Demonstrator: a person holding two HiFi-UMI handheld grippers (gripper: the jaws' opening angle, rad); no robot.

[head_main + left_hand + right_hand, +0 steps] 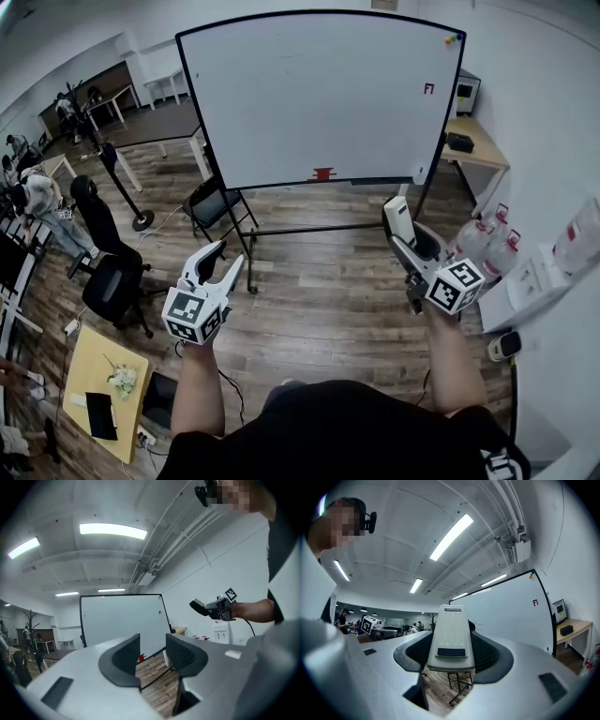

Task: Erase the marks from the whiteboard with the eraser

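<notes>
while the left gripper (223,264) hangs over the wood floor (319,281) with its jaws released and nothing between them, the whiteboard (309,94) stands upright ahead on its stand, well apart from both grippers. a small red patch (323,174) sits at the middle of the whiteboard's bottom edge; whether it is ink or an object i cannot tell. a small red mark (428,89) shows near the right edge, below the top right corner, where a few coloured magnets (454,38) cluster. further right, the right gripper (405,239) has its jaws clenched on the eraser (397,216), a pale slab standing up out of the jaws. its far end points toward the whiteboard's bottom right corner and does not touch it.
</notes>
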